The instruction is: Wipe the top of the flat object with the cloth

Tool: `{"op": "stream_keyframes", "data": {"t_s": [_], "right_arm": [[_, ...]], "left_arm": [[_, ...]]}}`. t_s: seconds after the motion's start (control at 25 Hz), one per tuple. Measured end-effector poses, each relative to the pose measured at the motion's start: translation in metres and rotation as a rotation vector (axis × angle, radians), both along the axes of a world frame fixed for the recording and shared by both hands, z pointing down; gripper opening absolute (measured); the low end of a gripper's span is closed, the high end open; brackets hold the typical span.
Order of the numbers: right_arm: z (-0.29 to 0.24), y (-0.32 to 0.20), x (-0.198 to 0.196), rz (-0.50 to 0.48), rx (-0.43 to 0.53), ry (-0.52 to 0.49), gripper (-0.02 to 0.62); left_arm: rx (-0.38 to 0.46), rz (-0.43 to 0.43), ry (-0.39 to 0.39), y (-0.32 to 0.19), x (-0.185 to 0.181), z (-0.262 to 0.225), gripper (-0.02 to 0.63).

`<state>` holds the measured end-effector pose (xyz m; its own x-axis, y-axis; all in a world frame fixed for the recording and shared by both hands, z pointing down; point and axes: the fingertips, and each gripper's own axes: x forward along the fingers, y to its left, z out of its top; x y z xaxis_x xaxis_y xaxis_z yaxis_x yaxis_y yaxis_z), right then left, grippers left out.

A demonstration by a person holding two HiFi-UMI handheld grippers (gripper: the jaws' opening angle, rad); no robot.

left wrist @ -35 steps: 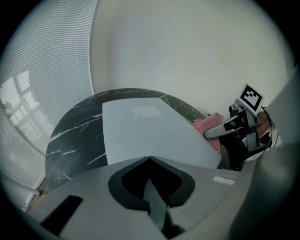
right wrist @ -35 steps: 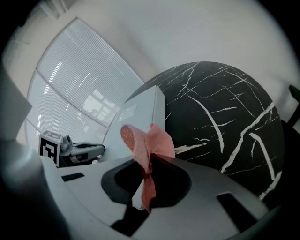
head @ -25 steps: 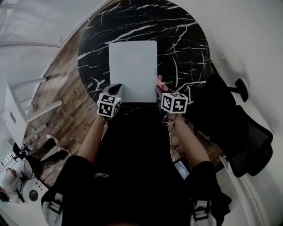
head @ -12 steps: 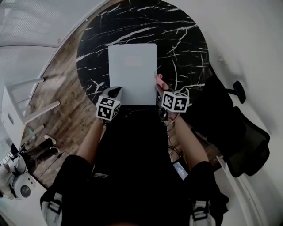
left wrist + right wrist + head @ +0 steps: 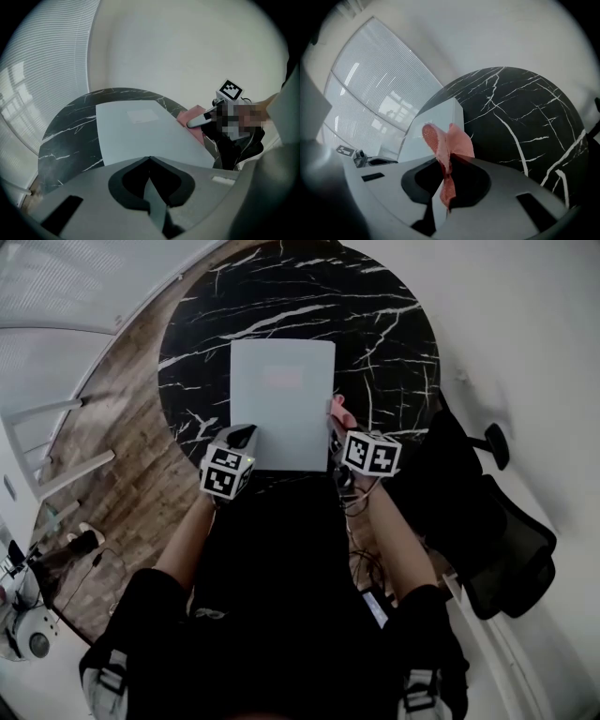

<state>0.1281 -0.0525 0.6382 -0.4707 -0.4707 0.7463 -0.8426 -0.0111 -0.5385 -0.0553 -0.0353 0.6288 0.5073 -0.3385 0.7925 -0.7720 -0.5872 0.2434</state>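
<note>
– Well, the right tongs (image 5: 447,161) are closed on the pink cloth (image 5: 451,139); a small ruffle of it stands out in front of the tips, and one end hangs down behind them. The left tongs (image 5: 150,159) are closed too, with nothing that I can see between the jaws; they sit at the near left corner of the flat object (image 5: 281,404).

– And where is the cloth against that object?

– At its near right edge, close to the corner; whether it touches the top already, I cannot tell. The flat object lies about in the middle of the round black surface (image 5: 384,324); it is a pale grey rectangle, smooth and matt, with a faint patch near the far end; I see no dirt on it.

– What could go wrong from here?

– I think the object may slide on the polished stone if the wipe pushes it and the left tongs do not press it down; also so little cloth sticks out that the hard tips may scrape the top; and a strong sideways pull could drag the cloth out of the grip.
</note>
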Motion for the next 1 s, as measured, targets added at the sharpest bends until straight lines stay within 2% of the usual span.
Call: {"op": "stream_keyframes", "data": {"t_s": [0.44, 0.68, 1.0], "right_arm": [[-0.005, -0.038, 0.004, 0.02, 0.009, 0.008, 0.017], [-0.001, -0.056, 0.001, 0.014, 0.002, 0.037, 0.017], [-0.004, -0.082, 0.005, 0.053, 0.005, 0.063, 0.016]], "left_arm": [[0.032, 0.017, 0.041, -0.043, -0.002, -0.008, -0.002], [0.028, 0.06, 0.044, -0.053, -0.004, -0.002, -0.002], [0.026, 0.089, 0.075, -0.067, -0.005, 0.001, -0.002]]}}
